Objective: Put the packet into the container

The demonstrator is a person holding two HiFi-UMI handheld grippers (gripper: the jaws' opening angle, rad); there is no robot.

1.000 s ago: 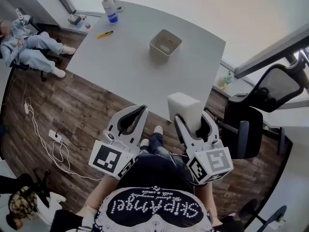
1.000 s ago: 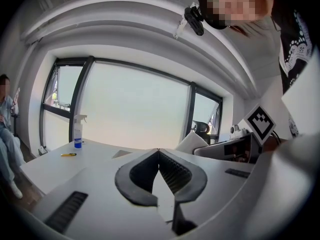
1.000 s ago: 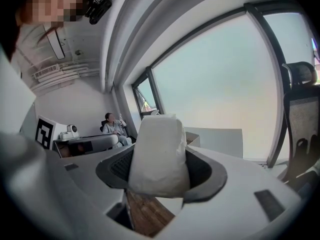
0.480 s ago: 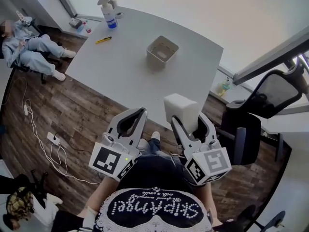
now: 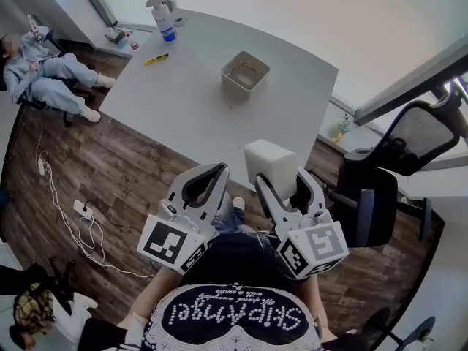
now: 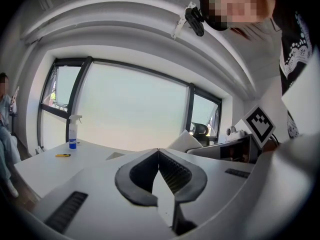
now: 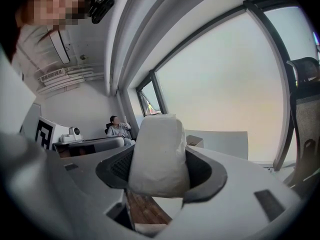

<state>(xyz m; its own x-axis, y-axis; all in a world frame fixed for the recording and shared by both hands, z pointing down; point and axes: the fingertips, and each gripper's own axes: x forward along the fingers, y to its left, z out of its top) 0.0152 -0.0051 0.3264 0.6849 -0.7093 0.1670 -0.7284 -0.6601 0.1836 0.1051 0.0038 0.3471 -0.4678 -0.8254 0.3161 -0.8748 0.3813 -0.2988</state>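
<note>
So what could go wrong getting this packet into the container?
The packet sticks far out of the right tool, gripped only low down; it could tilt or slip.
The container looks hardly wider than the packet, so it may catch the rim.
The left tool is shut and empty, so nothing steadies the container.

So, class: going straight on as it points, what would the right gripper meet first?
Probably the table, its near edge just ahead of the right gripper and its packet. The container lies further on, slightly right of that line; height unclear.
</note>
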